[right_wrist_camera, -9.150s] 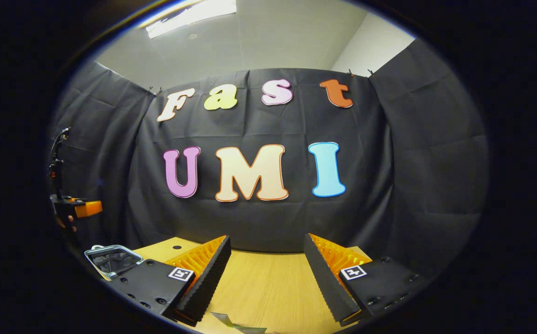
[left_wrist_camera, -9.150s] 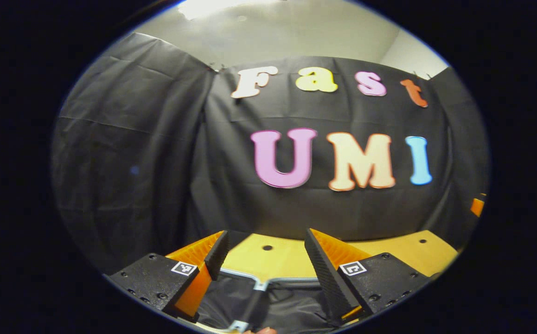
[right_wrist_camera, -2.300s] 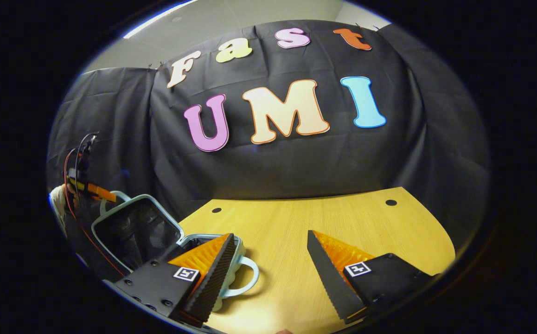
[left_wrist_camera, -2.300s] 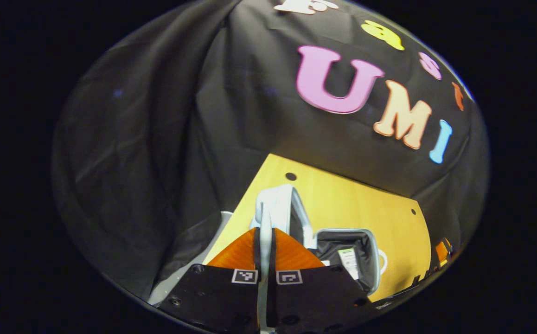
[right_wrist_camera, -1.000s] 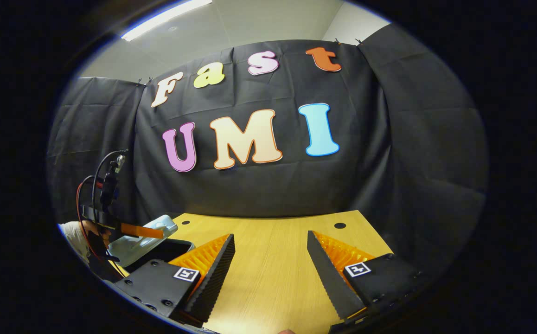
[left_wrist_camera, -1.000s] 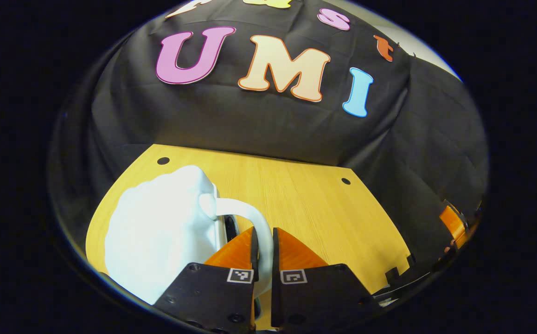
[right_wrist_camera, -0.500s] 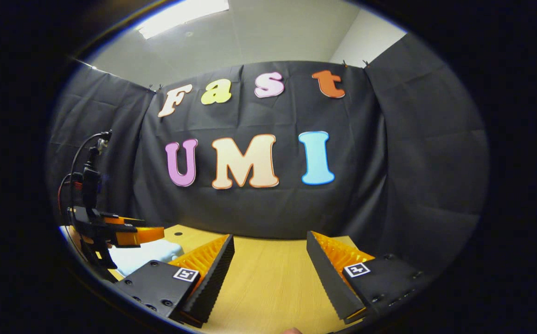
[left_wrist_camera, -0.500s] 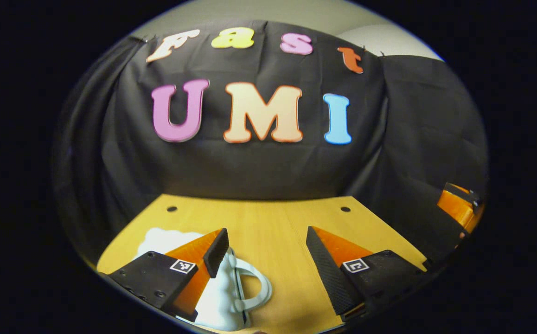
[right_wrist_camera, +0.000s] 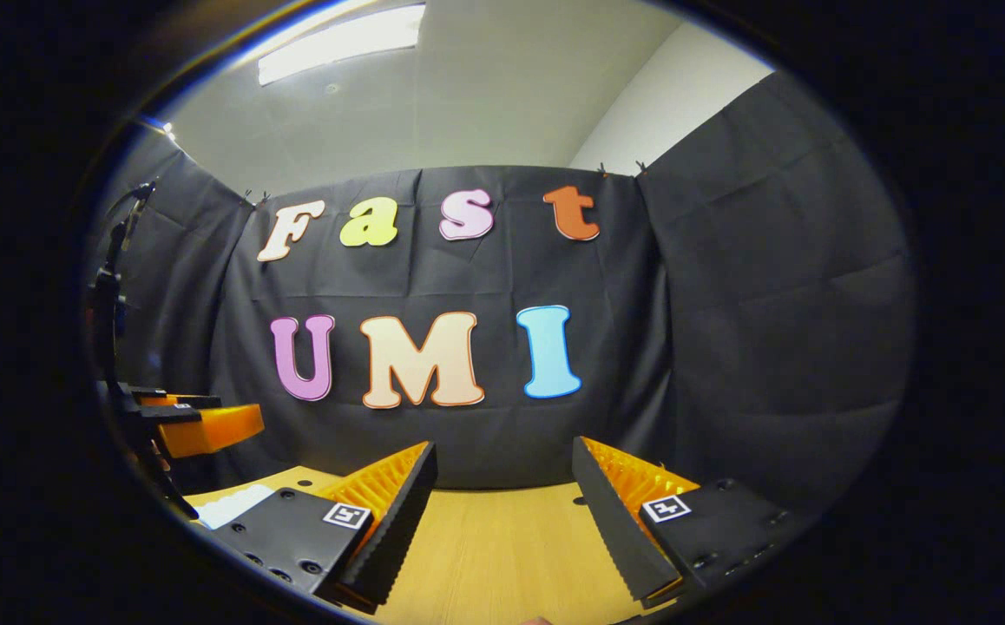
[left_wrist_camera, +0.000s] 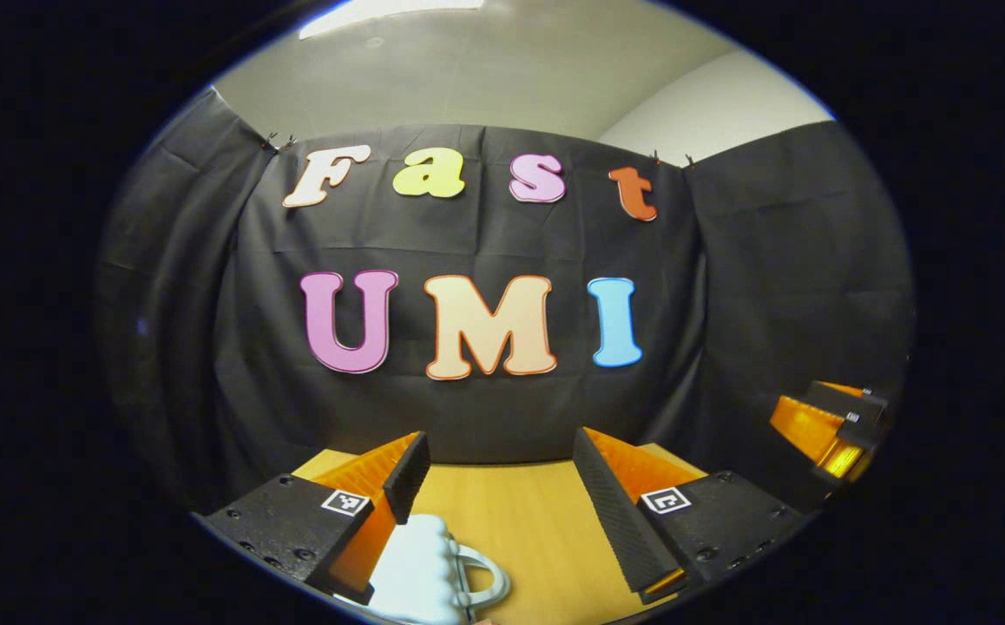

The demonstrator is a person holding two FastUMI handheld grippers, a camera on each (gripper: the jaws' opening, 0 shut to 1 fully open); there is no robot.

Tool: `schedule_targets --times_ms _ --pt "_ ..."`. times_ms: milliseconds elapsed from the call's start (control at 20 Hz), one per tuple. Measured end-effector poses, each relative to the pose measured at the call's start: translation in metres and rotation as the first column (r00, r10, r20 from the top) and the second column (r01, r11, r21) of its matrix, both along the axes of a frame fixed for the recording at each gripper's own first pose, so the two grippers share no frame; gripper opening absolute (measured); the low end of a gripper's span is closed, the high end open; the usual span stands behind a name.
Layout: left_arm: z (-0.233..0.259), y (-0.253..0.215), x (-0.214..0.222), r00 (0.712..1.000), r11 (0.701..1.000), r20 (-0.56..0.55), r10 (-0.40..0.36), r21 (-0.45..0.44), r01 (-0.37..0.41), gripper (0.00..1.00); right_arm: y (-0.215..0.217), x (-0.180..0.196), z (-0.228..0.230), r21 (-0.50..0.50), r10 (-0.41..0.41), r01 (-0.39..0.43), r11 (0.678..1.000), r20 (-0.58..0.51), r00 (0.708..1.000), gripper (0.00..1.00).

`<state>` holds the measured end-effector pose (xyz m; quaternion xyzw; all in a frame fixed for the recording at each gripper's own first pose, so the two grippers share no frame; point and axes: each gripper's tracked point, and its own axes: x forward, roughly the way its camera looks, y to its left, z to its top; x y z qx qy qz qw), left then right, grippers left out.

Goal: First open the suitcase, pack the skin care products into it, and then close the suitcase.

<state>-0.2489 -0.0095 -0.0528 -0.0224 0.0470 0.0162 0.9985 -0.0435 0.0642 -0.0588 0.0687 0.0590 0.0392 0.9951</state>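
A: Below, left gripper view: where does the left gripper (left_wrist_camera: 498, 460) stand, and how are its fingers set?

B: At 6 o'clock of the view, above the table (left_wrist_camera: 524, 521). Its fingers (left_wrist_camera: 407, 473) are spread wide, with nothing between them.

A: And the suitcase (left_wrist_camera: 420, 564)?

B: A pale case, lid down, lying on the table at about 7 o'clock, just beside and partly under the left finger. Its looped handle (left_wrist_camera: 485, 577) points toward 3 o'clock and lies in the gap between the fingers, low in the view. Neither finger touches it, as far as can be told.

A: What appears at 4 o'clock of that view?

B: The right gripper (left_wrist_camera: 824, 425), seen from the side near the edge, well apart from the suitcase.

A: Right gripper view: state of the right gripper (right_wrist_camera: 502, 473)?

B: Fingers (right_wrist_camera: 607, 512) wide apart, empty, at 6 o'clock over bare table (right_wrist_camera: 502, 542).

A: Anything else there?

B: At 8 o'clock the left gripper (right_wrist_camera: 203, 427) is seen side-on, so its spread cannot be judged from this angle. Under it, a pale strip of the suitcase (right_wrist_camera: 229, 505) shows on the table, partly hidden by the right gripper's body.

A: The skin care products?

B: With the suitcase shut, its contents cannot be told.
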Motion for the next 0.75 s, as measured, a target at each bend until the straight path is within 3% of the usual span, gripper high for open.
schedule_targets --times_ms 150,350,550,750 --pt "0.005 -0.02 -0.005 1.0 0.999 0.01 -0.026 -0.047 0.026 0.95 -0.006 -0.011 0.017 0.005 -0.002 0.002 1.0 0.033 0.999 0.98" --pt "0.03 -0.024 -0.007 0.998 0.999 0.067 0.011 0.037 -0.014 0.93 -0.014 -0.009 0.029 0.011 0.02 -0.021 1.0 0.058 0.998 0.97" --pt "0.04 -0.045 -0.008 0.995 0.999 0.104 0.004 0.038 -0.008 0.94 -0.029 -0.001 0.039 0.02 0.028 -0.03 0.999 0.076 0.997 0.99" --pt "0.044 -0.05 -0.004 0.994 0.999 0.108 0.008 0.046 -0.013 0.95 -0.031 0.004 0.037 0.015 0.048 -0.05 0.999 0.075 0.996 0.94"
